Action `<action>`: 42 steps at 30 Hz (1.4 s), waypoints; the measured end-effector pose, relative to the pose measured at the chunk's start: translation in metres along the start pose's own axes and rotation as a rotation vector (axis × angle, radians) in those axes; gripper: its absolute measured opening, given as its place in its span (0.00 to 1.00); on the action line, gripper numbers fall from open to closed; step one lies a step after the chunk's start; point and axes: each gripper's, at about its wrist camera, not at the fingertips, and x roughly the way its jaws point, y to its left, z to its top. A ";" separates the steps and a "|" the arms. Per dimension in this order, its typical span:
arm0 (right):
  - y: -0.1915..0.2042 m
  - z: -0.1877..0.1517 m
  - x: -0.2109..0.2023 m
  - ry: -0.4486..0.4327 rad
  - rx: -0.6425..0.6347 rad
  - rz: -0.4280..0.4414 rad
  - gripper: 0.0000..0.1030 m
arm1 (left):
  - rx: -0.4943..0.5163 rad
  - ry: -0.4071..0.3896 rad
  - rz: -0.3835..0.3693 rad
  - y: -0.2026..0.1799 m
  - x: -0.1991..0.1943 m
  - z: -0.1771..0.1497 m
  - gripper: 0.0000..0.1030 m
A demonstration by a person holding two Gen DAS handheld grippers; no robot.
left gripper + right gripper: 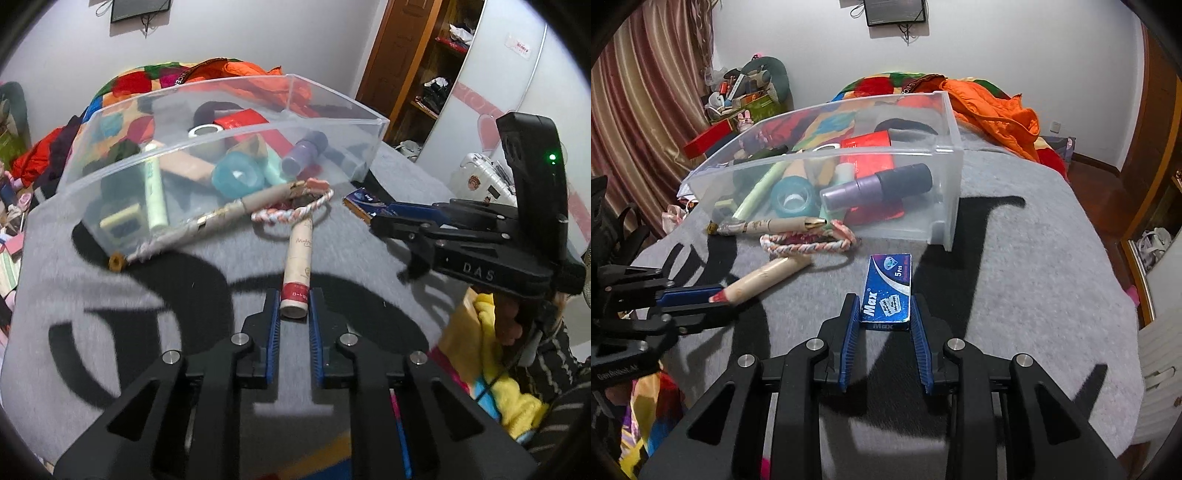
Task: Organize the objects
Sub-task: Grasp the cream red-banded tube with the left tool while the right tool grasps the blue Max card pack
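Blue ribbed pads on the left gripper (pixel 294 308) are clamped on the red-banded end of a cream tube (pixel 297 266); the rest of the tube lies on the grey blanket (pixel 155 295) of the bed, pointing toward the clear plastic bin (pixel 258 131). The right gripper (pixel 885 314) has its pads against both long sides of a blue razor-blade box (pixel 888 291), which lies flat on the blanket just in front of the bin's near wall. Neither item appears lifted yet.

Between both grippers and the bin, two more items lie outside it: a braided pink-and-white bracelet (pixel 809 245), draped over the far end of the tube, and a long patterned pen (pixel 772 225), lying directly against the bin's near wall.

Inside the bin, items already collected include a purple bottle with a dark cap (pixel 875 188), a teal tape roll (pixel 792 195), a red box (pixel 866 155), a pale green tube (pixel 153 192) and several smaller pieces that cannot be identified.

Judgement: the task is well advanced but incomplete. Four items remain outside the bin. Two are gripped and ready for transfer; the bracelet and pen are untouched. The bracelet may be dragged along when the tube is raised.
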 end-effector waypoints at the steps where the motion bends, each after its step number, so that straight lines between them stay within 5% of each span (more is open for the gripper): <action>1: 0.000 -0.002 -0.002 0.000 -0.004 0.000 0.25 | 0.002 0.001 0.008 0.000 -0.003 -0.003 0.14; 6: 0.005 -0.009 -0.010 0.004 -0.045 -0.014 0.25 | 0.003 -0.001 0.010 0.003 -0.016 -0.005 0.15; 10: 0.009 -0.007 -0.014 -0.007 -0.058 -0.026 0.26 | 0.029 -0.033 0.045 -0.001 -0.018 0.003 0.27; 14: 0.011 -0.001 -0.012 -0.012 -0.068 -0.039 0.35 | 0.059 -0.015 0.054 -0.006 0.001 0.016 0.28; 21: 0.012 -0.004 -0.001 0.002 -0.083 -0.079 0.36 | 0.088 0.002 0.071 -0.012 0.024 0.017 0.28; 26: 0.010 -0.006 -0.002 -0.008 -0.070 -0.061 0.24 | 0.073 -0.020 0.086 -0.009 0.017 0.007 0.14; 42: 0.026 0.007 -0.046 -0.131 -0.078 -0.021 0.24 | -0.053 -0.146 0.134 0.005 -0.035 0.001 0.14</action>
